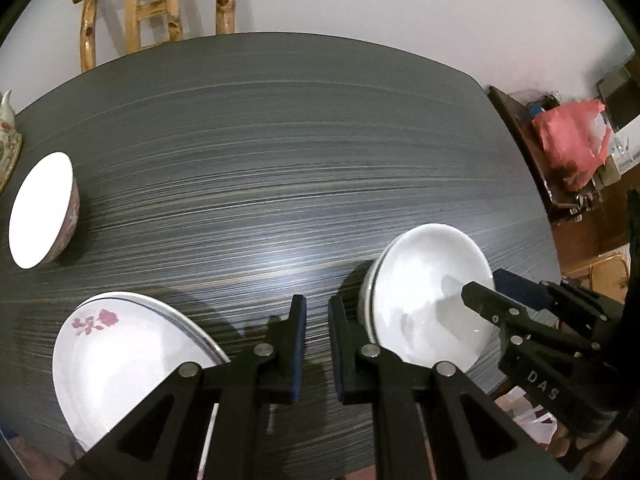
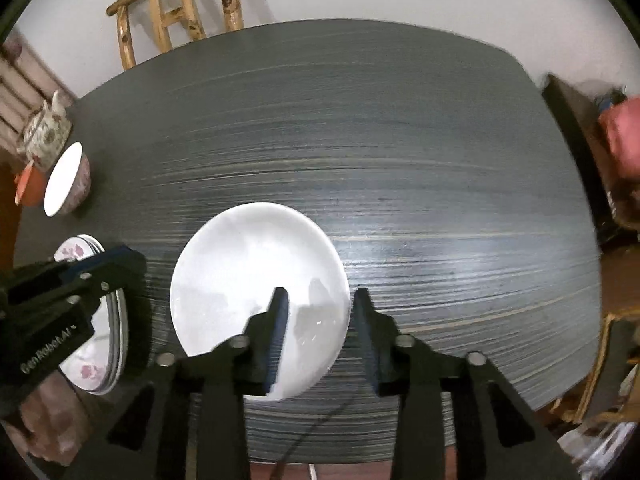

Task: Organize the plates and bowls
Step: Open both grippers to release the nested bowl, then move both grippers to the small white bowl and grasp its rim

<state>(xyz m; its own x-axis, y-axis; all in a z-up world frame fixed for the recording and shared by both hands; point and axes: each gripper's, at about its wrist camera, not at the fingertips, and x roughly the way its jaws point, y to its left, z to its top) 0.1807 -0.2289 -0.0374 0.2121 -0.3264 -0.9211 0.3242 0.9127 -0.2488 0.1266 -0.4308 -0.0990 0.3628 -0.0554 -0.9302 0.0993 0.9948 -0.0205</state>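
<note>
A stack of white bowls (image 1: 424,296) stands on the dark table (image 1: 280,152) at the right; in the right wrist view the white bowl (image 2: 248,280) lies just ahead. My right gripper (image 2: 322,308) is open and straddles the bowl's near right rim, one finger inside, one outside; it also shows in the left wrist view (image 1: 486,290). My left gripper (image 1: 317,312) is open and empty over bare table, between the bowls and a stack of rose-patterned plates (image 1: 120,356). The plates also show in the right wrist view (image 2: 94,344). A pink-patterned bowl (image 1: 44,210) stands at the far left.
A floral teapot (image 2: 46,132) stands at the table's far left corner, by an orange object (image 2: 28,184). A wooden chair (image 1: 156,12) stands behind the table. A side shelf with a red bag (image 1: 572,144) is to the right.
</note>
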